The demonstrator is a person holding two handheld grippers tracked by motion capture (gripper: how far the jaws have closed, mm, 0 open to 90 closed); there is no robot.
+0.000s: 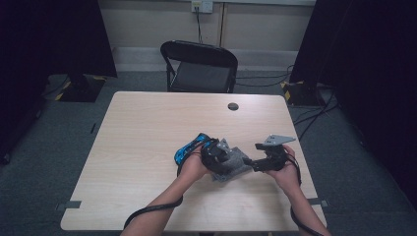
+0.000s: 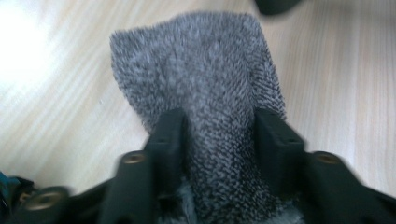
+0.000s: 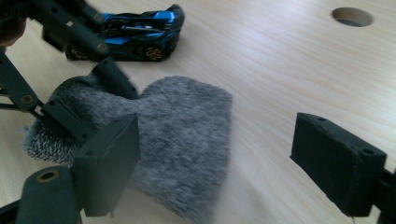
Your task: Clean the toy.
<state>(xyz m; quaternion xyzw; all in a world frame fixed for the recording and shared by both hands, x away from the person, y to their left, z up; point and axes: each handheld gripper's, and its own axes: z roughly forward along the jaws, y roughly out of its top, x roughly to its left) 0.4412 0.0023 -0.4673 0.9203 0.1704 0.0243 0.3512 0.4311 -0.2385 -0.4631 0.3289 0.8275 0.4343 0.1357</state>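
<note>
Clearly the grey fleece sock (image 3: 182,140) is soft, light and limp, so it will sag and bunch wherever it is lifted; a pinch at an edge looks best. It lies on the wooden table (image 1: 147,128) toward the near right edge. The left gripper (image 2: 219,140) is clamped on one end; the right gripper (image 3: 215,158) gapes wide, empty, just beside it. A glossy blue toy car (image 3: 135,35) sits behind.

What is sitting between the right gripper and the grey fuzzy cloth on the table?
Nothing visible. The right gripper is open, with only bare table between its jaws and the grey cloth just ahead. The left gripper is shut on the cloth's other end, and the blue toy car lies beyond it, out of the way.
</note>
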